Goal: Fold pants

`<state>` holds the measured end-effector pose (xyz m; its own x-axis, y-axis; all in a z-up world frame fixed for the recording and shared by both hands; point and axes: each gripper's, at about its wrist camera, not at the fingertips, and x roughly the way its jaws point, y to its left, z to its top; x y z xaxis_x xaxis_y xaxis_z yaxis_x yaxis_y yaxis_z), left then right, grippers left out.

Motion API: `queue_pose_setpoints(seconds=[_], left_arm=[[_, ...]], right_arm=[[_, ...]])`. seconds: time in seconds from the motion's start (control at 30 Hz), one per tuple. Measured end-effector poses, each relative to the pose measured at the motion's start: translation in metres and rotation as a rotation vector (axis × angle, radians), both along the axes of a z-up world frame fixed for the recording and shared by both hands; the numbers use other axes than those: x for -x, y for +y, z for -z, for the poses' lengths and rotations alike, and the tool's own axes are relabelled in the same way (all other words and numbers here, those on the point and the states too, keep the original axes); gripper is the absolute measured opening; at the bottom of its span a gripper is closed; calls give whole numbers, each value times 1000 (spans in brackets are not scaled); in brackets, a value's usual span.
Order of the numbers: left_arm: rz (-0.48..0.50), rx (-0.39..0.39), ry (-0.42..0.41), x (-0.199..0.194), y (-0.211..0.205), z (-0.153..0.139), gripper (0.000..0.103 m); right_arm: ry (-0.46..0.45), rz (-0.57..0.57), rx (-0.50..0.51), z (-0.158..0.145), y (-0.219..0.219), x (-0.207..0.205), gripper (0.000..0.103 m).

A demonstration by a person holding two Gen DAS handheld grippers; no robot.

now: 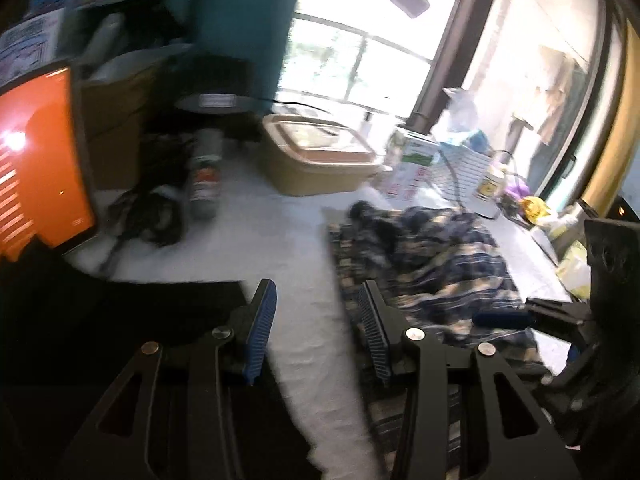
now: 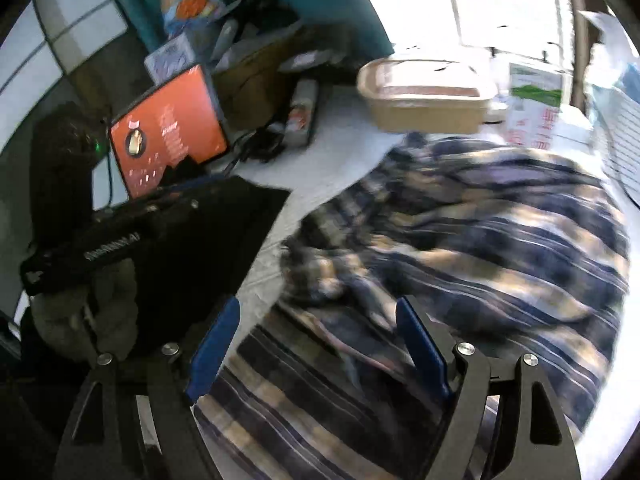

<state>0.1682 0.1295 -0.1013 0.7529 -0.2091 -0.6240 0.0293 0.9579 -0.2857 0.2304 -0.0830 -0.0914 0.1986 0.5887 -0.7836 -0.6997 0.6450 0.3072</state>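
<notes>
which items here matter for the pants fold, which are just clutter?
Job:
- crumpled navy-and-tan plaid fabric pants
- open left claw
- open right claw

Clutter:
- tan plastic lidded tub
- orange-lit screen
- grey spray can
- green-and-white carton
- tangled black cables

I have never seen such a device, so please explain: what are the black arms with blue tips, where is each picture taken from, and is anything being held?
They are two hand-held grippers; a person carries one in each hand. Each picture comes from a camera on one gripper, looking along its fingers. The left gripper is open over the white surface at the edge of the plaid pants. The right gripper is open over the crumpled pants. Neither holds anything. Behind stand a tan tub and an orange screen.
</notes>
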Motion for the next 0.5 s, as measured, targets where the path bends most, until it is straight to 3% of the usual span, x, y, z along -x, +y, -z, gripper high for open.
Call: queue_pose_setpoints(seconds=[0.13, 0.33, 0.4, 0.47, 0.5], left_arm=[[130, -15, -8, -7, -36, 1, 55], [222, -141, -23, -5, -74, 1, 56], [240, -194, -57, -2, -85, -1, 55], [267, -254, -58, -6, -96, -2, 39], [272, -266, -48, -11, -100, -3, 39]], right_arm=[[-63, 114, -1, -14, -46, -9, 82], [-87, 290, -4, -15, -120, -27, 82], [-77, 335, -7, -11, -138, -33, 82], [-68, 371, -12, -7, -155, -37, 82], [-63, 384, -17, -5, -162, -40, 82]])
